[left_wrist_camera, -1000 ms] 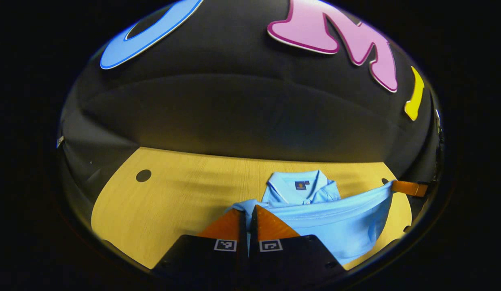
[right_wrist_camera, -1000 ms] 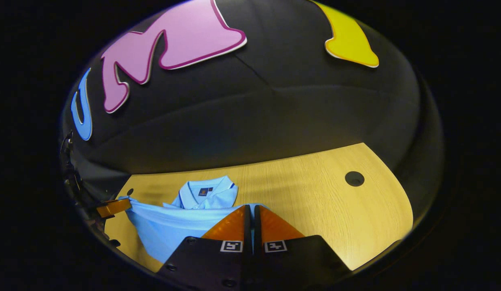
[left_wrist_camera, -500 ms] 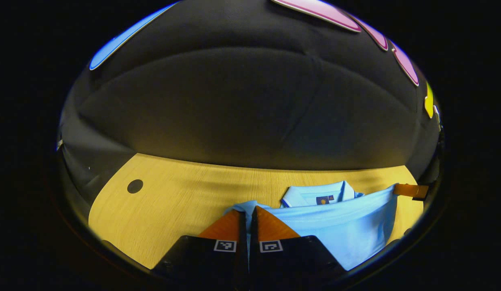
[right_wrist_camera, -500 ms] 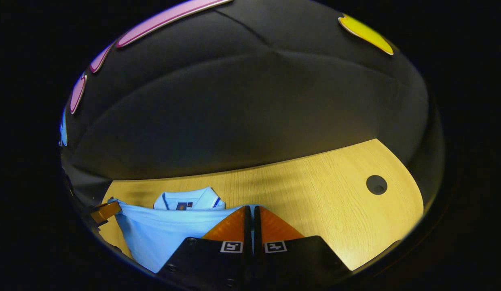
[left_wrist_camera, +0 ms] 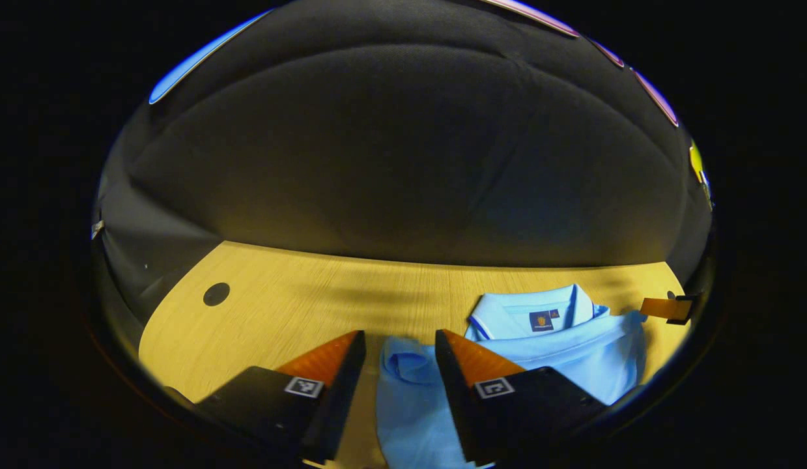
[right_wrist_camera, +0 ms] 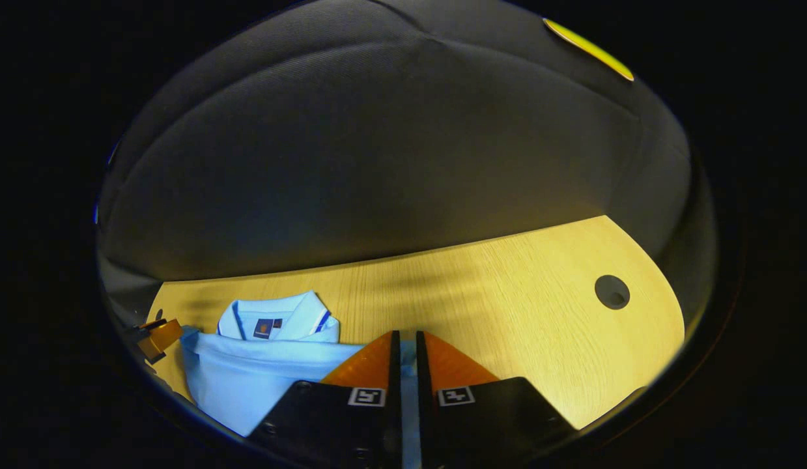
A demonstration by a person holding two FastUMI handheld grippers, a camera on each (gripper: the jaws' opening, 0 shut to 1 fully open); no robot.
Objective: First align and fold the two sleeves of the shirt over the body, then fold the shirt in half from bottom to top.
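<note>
The light blue shirt [left_wrist_camera: 559,352] lies folded on the wooden worktop [left_wrist_camera: 299,306], collar at 12 o'clock. The left gripper [left_wrist_camera: 398,342] has its jaws apart over the hem corner. The right gripper [right_wrist_camera: 403,343] has its jaws nearly together, with hem fabric between them.

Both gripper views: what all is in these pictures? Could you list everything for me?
polo shirt: one, light blue, folded bottom edge up toward its collar, lying on the table.
collar: one, light blue with dark trim and a small dark tag inside, at the shirt's far end.
table: one, light wood, with a dark round hole toward each end.
booth wall: black cloth behind the table.
left gripper: fingers apart, a corner of the shirt lying loose between them.
right gripper: fingers close together, a strip of shirt fabric showing between them.
</note>
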